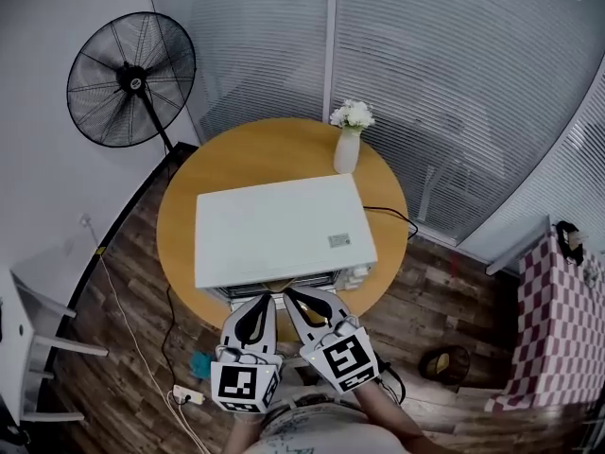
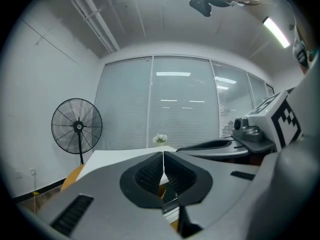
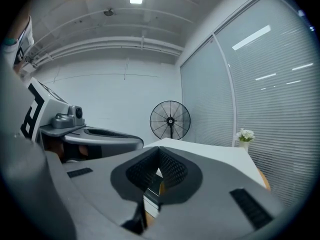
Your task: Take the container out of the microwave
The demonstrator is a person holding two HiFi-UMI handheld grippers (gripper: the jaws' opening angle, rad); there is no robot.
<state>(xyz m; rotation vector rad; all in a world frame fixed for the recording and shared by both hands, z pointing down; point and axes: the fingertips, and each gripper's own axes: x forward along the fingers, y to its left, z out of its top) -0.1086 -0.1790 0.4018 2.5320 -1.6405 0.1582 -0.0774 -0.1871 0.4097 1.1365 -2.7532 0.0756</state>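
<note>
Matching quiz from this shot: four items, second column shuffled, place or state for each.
1. microwave
2. vase of flowers
3. fan
4. left tongs

a. off the table, at the head view's left
b. shut, holding nothing
c. middle of the table
d. table's far edge, past the microwave

Pairs: 1-c, 2-d, 3-a, 4-b

We held the left gripper [image 1: 266,301] and the right gripper [image 1: 295,297] side by side at the front edge of the microwave [image 1: 279,230], tips converging. Each gripper's fingers [image 2: 150,173] were pressed together, pad against pad.
</note>
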